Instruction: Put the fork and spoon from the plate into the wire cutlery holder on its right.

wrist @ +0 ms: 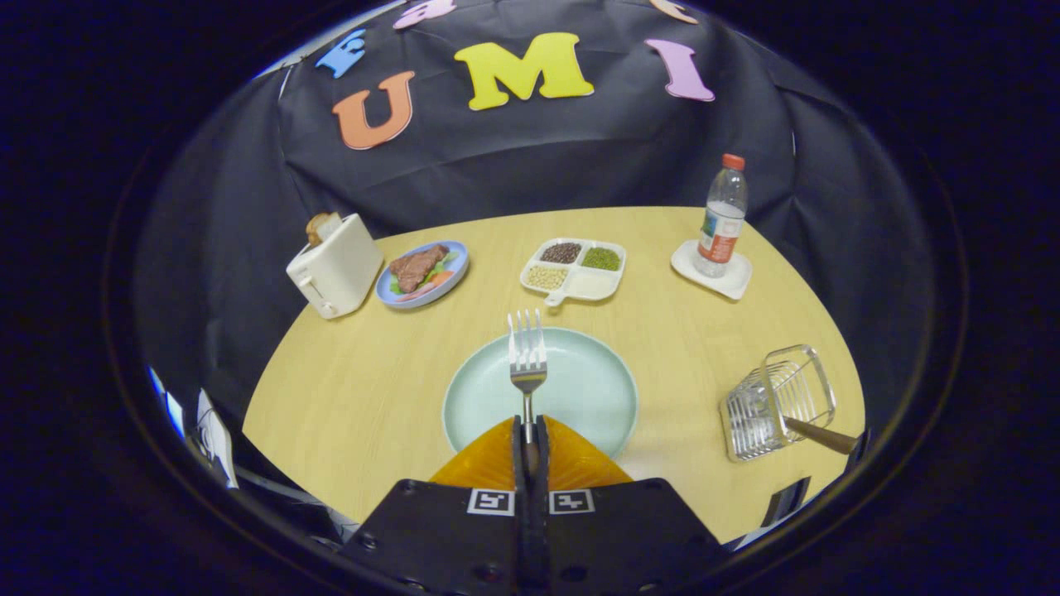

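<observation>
Hand-held gripper (530, 443) closed tight on fork (527, 356) handle, tines pointing ahead, held above pale green plate (497, 397). Wire cutlery holder (777, 403) off to right of fingers on wooden surface (373, 372), a brown handle (821, 435) sticking out of it, likely the spoon. Beyond plate: divided tray (574, 270), bottle (721, 217).

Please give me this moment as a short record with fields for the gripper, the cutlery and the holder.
gripper: fingers shut on the fork's handle
fork: held over the plate, tines pointing away from the fingers
plate: bare of cutlery where visible
holder: right of the plate, tilted, with a brown handle sticking out
spoon: cannot tell; the brown handle may be its own
left to do: fork into holder
</observation>
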